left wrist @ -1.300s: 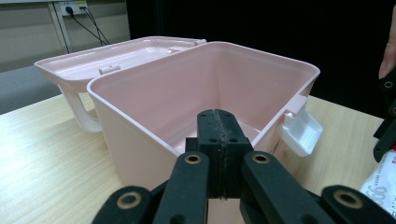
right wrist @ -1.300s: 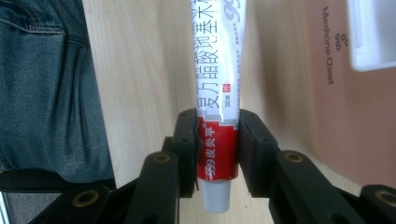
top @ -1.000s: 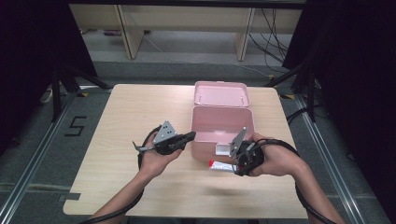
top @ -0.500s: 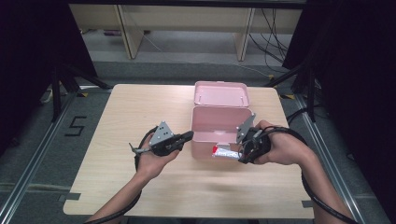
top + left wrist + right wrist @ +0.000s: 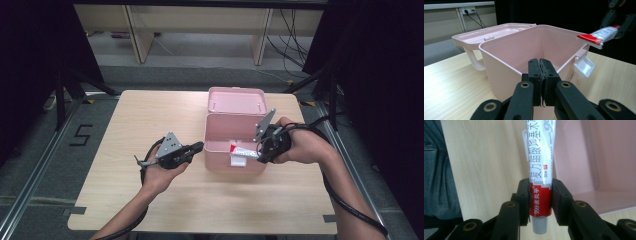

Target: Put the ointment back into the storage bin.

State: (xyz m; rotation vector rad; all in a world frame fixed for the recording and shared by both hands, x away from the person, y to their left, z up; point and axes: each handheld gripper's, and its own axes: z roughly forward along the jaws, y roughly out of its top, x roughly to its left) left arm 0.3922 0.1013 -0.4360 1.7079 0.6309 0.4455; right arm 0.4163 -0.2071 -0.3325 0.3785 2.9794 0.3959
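- A pink box (image 5: 235, 150) stands open on the bench (image 5: 125, 130), its lid (image 5: 235, 100) folded back.
- The right tongs (image 5: 260, 150) are clamped on a red and white tube (image 5: 243, 150), held above the box's front rim.
- The left tongs (image 5: 197, 147) are together, empty, just beside the box.
- The tube is picked up; likely left: lowering it inside and letting go.

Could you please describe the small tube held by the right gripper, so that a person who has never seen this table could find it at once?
On the wooden table stands an open pink box with its lid laid back. Over the box's front right edge, the right gripper pinches a small tube. It is white with a red band, red print and a grey cap, the one red and white thing among pink and black.
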